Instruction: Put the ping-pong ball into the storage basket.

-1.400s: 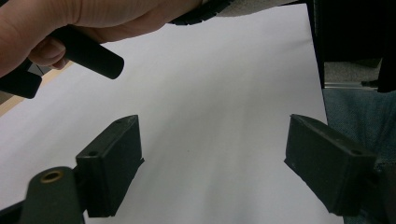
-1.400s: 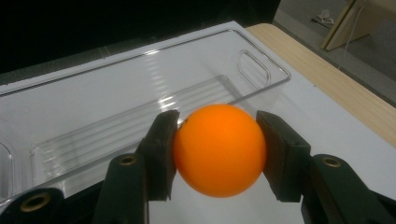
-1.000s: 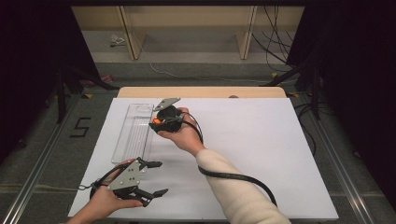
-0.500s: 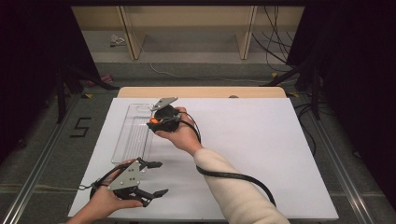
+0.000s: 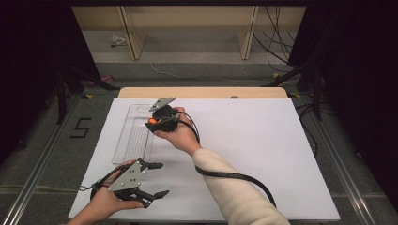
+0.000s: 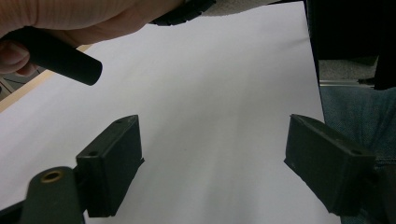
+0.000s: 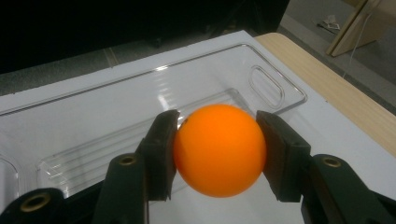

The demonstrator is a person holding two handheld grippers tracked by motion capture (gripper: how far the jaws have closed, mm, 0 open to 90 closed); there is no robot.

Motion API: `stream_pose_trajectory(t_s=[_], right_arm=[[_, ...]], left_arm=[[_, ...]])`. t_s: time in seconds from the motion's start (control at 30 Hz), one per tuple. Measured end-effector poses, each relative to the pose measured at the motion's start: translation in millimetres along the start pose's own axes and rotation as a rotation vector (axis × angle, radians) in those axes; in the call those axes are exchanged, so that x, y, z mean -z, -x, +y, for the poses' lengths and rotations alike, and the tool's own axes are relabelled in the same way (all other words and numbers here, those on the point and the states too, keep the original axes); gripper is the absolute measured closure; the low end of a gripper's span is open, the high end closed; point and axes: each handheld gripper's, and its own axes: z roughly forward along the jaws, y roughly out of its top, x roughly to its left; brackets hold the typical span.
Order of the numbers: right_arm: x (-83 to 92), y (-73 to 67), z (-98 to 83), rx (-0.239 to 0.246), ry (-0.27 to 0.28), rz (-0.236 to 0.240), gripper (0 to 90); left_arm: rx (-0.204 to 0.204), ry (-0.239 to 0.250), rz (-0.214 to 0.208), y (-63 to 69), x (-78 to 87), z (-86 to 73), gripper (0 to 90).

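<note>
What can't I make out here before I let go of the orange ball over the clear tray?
- Gap under the orange ball: right gripper view, the ball hides the clear tray floor below it.
- Ball in the high view: mostly covered by the right gripper and hand.
- Tray's near end: right gripper view, cut off by the left edge.

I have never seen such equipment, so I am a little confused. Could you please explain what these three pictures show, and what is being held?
A person sits at a table covered in white and holds a hand tool with two black jaws in each hand. The high view looks down from above. Each of the other two pictures comes from a camera on one tool, looking along its jaws. The right gripper is shut on an orange ball, above a clear plastic tray that lies on the table. The left gripper is open and holds nothing; it is near the table's front edge.
</note>
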Motion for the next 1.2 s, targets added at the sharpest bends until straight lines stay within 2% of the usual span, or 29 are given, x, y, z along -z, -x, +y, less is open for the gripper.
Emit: stream_pose_trajectory(t_s=[1.2], right_arm=[[-12.5,-5.7,17.1,0.022,0.0,0.019,51.4]], left_arm=[[-0.004,-0.004,-0.007,1.2,-1.1,-0.1,18.3]])
